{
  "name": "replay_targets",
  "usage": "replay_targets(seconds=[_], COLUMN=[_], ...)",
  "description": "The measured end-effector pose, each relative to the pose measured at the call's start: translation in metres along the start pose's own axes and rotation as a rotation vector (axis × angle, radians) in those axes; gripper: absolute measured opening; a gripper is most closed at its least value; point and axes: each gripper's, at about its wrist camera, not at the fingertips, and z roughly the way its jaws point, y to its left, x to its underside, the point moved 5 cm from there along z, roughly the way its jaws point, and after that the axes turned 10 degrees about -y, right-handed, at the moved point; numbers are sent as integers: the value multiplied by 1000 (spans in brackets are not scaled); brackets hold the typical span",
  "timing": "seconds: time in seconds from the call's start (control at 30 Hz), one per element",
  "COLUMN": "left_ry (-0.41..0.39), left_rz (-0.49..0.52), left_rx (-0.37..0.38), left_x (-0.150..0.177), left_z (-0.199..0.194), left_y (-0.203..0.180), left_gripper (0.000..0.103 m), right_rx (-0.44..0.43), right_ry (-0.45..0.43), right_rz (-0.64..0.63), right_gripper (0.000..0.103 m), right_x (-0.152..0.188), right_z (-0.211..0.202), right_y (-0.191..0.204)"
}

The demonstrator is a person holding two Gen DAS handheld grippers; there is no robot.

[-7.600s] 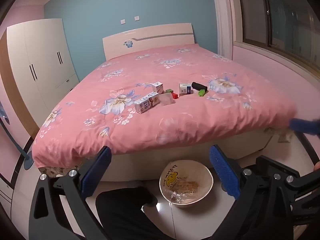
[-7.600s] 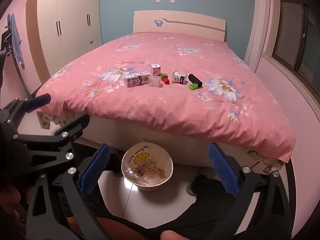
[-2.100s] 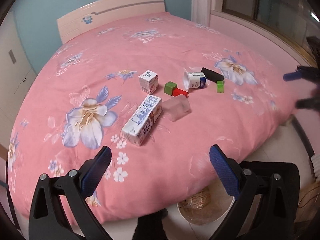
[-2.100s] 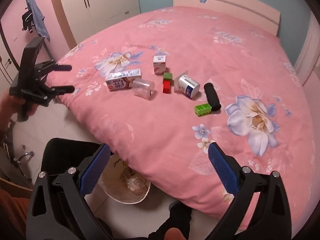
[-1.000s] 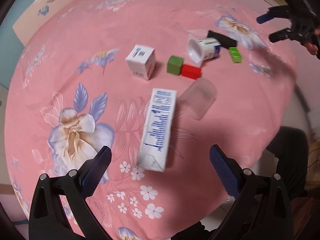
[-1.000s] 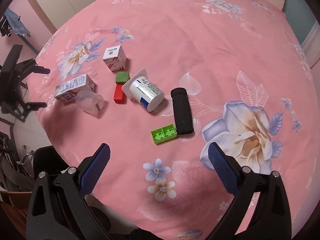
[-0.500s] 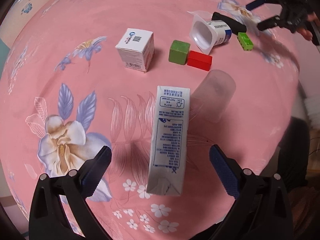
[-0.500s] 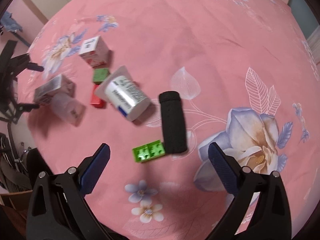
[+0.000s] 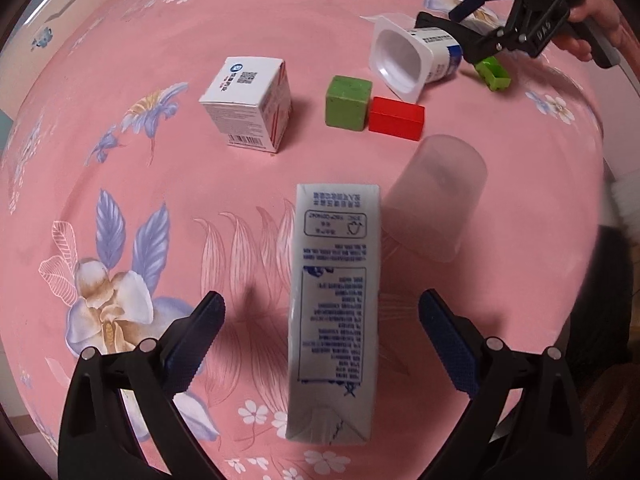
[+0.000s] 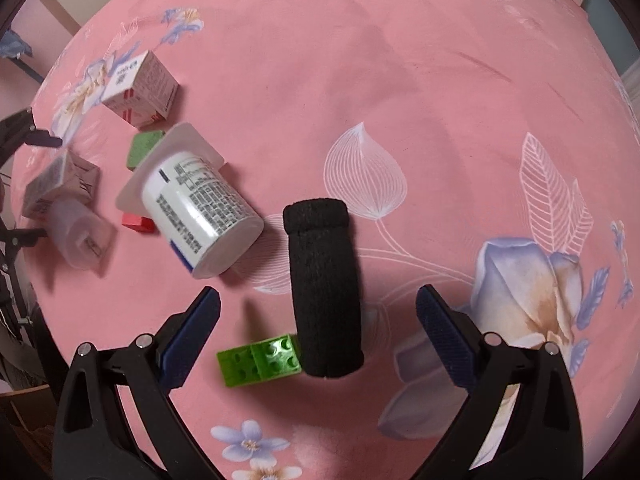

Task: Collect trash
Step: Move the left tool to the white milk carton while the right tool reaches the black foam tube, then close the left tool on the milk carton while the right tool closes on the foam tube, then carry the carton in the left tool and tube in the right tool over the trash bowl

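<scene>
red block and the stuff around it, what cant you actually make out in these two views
- red block: right wrist view, mostly hidden behind the yogurt cup.
- milk carton: left wrist view, print blurred, unreadable.
- green brick: left wrist view, partly covered by the right gripper.
- Clear cup: right wrist view, blurred; what's inside it can't be told.

On the bed (image 9: 120, 184), a carton (image 9: 334, 312) is lying flat, a cup (image 9: 434, 196) touching its right side. Beyond them a box (image 9: 248, 106) is sitting left, two blocks (image 9: 347, 103) side by side at centre, a tub (image 9: 412, 58) lying further right. In the right wrist view, a roll (image 10: 326, 288) is lying right of the tub, a brick (image 10: 259, 360) touching its near end.
</scene>
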Motion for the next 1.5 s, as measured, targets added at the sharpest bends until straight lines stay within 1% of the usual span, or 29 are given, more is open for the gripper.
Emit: replay_targets(seconds=[0.03, 0.07, 0.13, 0.23, 0.27, 0.33, 0.4, 0.43, 0.47, 0.5, 0.57, 0.83, 0.97, 1.23, 1.33, 1.4, 1.5], left_ry=[-2, 4, 12, 13, 14, 16, 14, 13, 14, 17, 17, 15, 9, -21, -34, -40, -52], left_rz=[8, 9, 1, 9, 8, 7, 13, 14, 10, 7, 6, 10, 13, 5, 24, 39, 56], left_rx=[-3, -8, -16, -22, -20, -20, -14, -14, -15, -14, -7, -14, -13, -33, -36, -39, -41], left_x=[-1, -1, 0, 1, 1, 1, -1, 3, 4, 6, 4, 2, 12, 14, 13, 14, 12], left_z=[2, 4, 10, 16, 17, 21, 23, 25, 27, 29, 30, 32, 17, -17, -31, -42, -56], left_y=[0, 0, 2, 1, 1, 1, -3, -2, -1, 2, 1, 5, 9, 13, 6, -1, -11], left_gripper=[84, 74, 73, 71, 68, 66, 59, 56, 51, 45, 39, 38, 38, 38, 38, 38, 38], right_rx=[1, 7, 12, 20, 23, 26, 35, 34, 30, 27, 17, 35, 36, 56, 60, 60, 49], right_ry=[2, 1, 3, 1, 4, 3, 5, 2, -2, -5, -4, 5, -2, -65, -84, -95, -110], right_rz=[-2, -7, -10, -15, -18, -22, -27, -26, -29, -27, -18, -59, -88, -173, -227, -274, -304], right_gripper=[84, 79, 79, 71, 67, 63, 60, 55, 49, 45, 35, 33, 33, 32, 32, 32, 32], right_x=[-1, -2, -5, -8, -8, -9, -10, -9, -10, -10, -8, -2, 3, 7, 13, 24, 34], right_z=[2, 4, 7, 11, 12, 13, 16, 18, 19, 20, 18, 13, 3, -48, -69, -83, -99], right_y=[1, 2, 2, 2, 2, 2, 2, 2, 2, 2, -1, 5, 7, 27, 44, 58, 68])
